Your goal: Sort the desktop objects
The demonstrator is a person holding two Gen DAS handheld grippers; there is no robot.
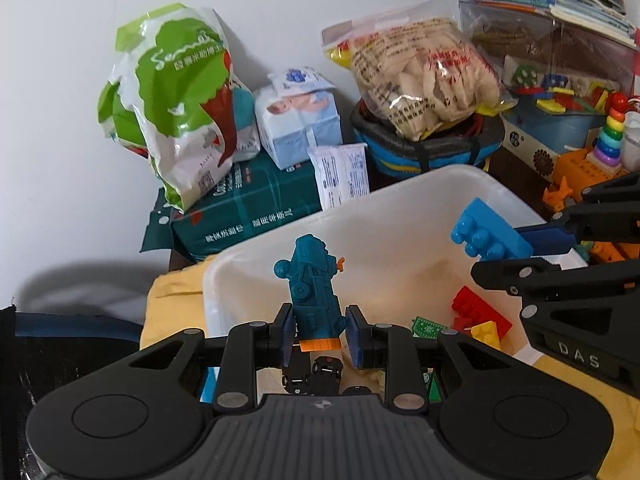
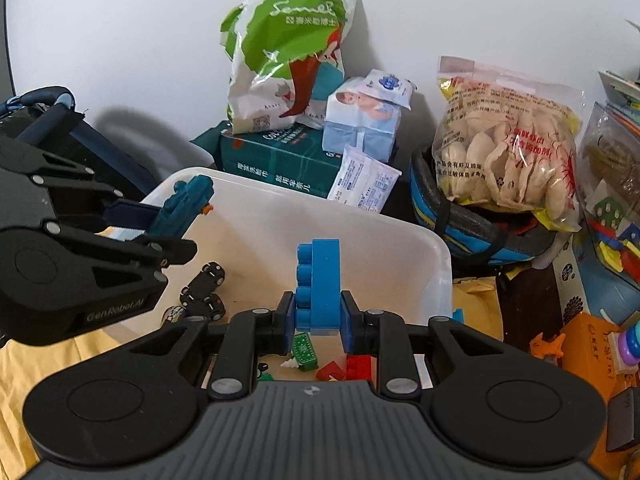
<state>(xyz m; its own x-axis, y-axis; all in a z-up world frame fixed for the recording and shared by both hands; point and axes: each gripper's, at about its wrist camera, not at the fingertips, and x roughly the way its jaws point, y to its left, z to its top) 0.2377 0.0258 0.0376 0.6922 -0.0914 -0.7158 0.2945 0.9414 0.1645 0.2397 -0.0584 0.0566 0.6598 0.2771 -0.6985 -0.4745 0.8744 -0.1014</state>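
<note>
the teal toy (image 1: 314, 292) stands upright between the left gripper's (image 1: 319, 334) fingers, clamped at its lower end, held over the white bin (image 1: 400, 208). the blue brick (image 2: 319, 285) is pinched the same way in the right gripper (image 2: 319, 322), studs facing left, also above the bin. inside the bin lie a black car (image 2: 204, 289), a green piece (image 2: 305, 351) and red bricks (image 1: 478, 312) with a yellow one (image 1: 486, 332). behind the bin sit a green bag (image 1: 180, 100), a tissue pack (image 1: 298, 118) and a bag of dumplings (image 1: 424, 76).
</note>
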